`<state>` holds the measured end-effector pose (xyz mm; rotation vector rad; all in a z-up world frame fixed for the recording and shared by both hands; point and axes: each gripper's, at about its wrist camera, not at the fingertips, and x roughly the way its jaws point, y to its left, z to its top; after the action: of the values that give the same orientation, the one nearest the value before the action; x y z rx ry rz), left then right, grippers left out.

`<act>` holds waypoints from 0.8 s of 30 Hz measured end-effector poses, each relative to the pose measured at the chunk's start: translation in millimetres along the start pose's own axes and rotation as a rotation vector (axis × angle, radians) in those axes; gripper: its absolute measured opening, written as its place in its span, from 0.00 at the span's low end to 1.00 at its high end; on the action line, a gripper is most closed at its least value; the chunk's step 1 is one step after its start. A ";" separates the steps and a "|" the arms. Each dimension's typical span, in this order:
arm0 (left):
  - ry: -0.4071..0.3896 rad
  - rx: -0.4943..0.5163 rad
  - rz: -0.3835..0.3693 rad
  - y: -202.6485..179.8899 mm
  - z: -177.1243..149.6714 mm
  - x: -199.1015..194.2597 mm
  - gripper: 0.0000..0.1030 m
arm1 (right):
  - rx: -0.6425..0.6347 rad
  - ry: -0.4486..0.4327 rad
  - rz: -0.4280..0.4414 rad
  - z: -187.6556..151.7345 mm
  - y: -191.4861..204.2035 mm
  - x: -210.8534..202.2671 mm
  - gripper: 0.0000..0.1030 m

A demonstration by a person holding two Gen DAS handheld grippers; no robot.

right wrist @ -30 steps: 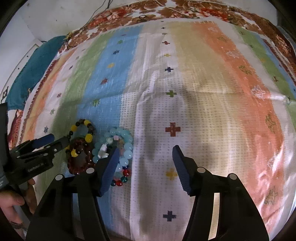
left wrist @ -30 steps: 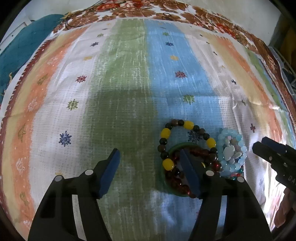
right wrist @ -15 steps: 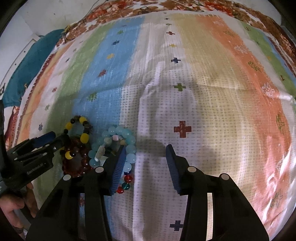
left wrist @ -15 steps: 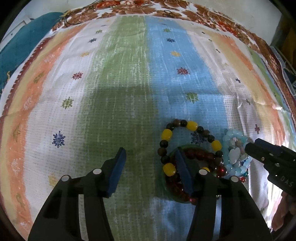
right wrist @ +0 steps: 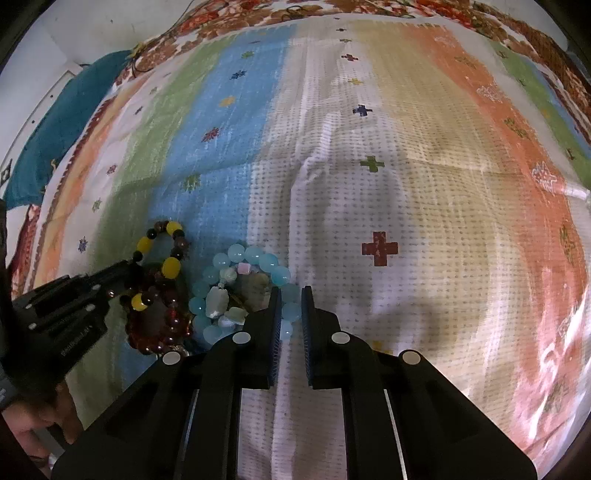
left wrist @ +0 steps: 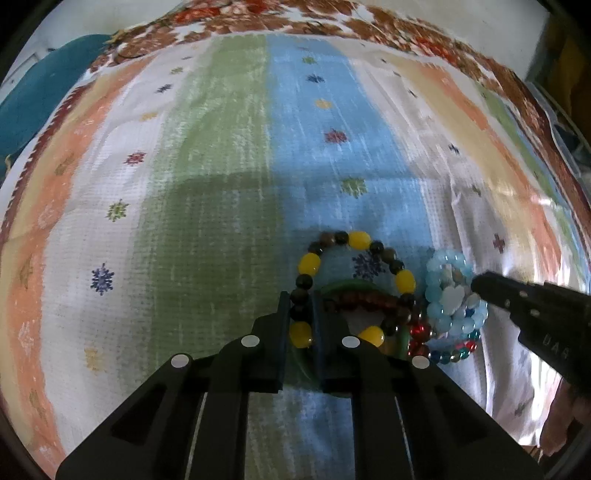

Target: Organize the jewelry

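Observation:
Several bead bracelets lie in a pile on the striped cloth. My left gripper (left wrist: 300,314) is shut on the yellow-and-dark bead bracelet (left wrist: 356,240), pinching its left side. A dark red bead bracelet (left wrist: 364,298) and a green bangle (left wrist: 345,285) lie under it. My right gripper (right wrist: 290,306) is shut on the light blue bead bracelet (right wrist: 255,254), gripping its right side. The blue bracelet also shows in the left wrist view (left wrist: 448,295), with a white charm. The yellow bracelet shows in the right wrist view (right wrist: 170,266). A red-and-teal bead strand (left wrist: 456,352) lies beneath the blue one.
The striped cloth (right wrist: 406,184) with small cross and flower prints covers the whole surface. A teal cushion (right wrist: 55,147) lies at the far left edge. A floral brown border (left wrist: 332,22) runs along the far edge.
Both grippers have closed from open: the left onto the yellow-and-dark bracelet, the right onto the light blue bracelet. Both moved forward into the pile.

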<state>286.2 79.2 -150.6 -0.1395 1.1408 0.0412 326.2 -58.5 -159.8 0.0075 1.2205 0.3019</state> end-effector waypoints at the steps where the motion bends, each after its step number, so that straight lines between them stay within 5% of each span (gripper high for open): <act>1: -0.008 -0.005 0.018 2.2 0.6 -1.4 0.10 | -0.006 0.002 -0.005 -0.1 0.1 -0.7 0.11; 24: -0.102 0.061 0.010 -17.4 -8.8 -62.6 0.09 | -0.086 -0.100 -0.025 -14.4 17.4 -61.7 0.11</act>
<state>254.0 63.2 -95.9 -0.0770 1.0401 0.0222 290.0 -58.4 -105.1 -0.0666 1.1069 0.3279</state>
